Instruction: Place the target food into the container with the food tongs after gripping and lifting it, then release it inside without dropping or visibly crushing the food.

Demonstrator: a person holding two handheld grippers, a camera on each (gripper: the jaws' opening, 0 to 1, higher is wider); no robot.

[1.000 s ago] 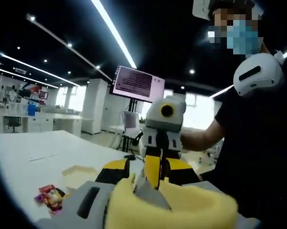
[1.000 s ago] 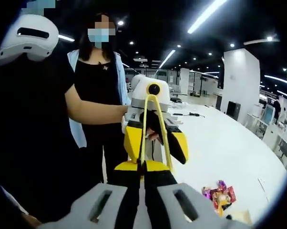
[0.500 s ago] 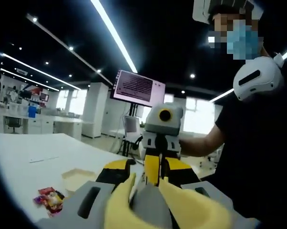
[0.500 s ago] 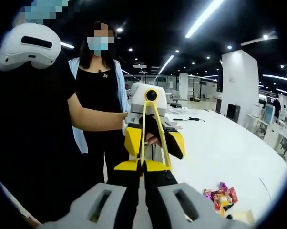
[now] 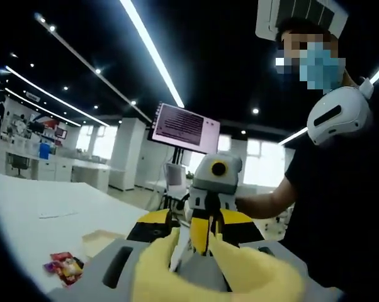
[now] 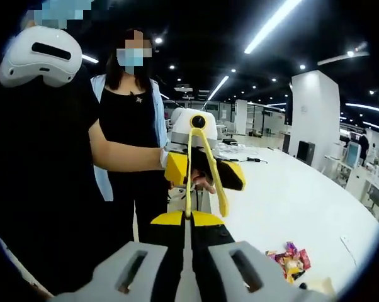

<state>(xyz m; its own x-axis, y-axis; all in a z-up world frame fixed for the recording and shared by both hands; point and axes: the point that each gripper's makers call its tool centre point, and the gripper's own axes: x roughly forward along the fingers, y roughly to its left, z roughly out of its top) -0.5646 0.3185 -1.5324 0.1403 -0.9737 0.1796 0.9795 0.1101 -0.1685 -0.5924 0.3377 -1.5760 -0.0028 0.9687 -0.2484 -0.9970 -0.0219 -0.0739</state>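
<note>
The right gripper [image 6: 191,220], jaws closed on slim yellow plastic food tongs [image 6: 201,165], must pinch the light, crinkly, colourful wrapped snacks [image 6: 289,260] on the white tabletop [image 6: 303,207] gently mid-pack.

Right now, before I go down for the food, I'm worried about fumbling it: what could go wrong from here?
1. The tongs are up in the air, and the right tool seems to pinch just one thin arm; they could twist or slip.
2. The snack packets lie in a loose pile, so you might lift several.
3. The container looks shallow; a high release may bounce out.
</note>
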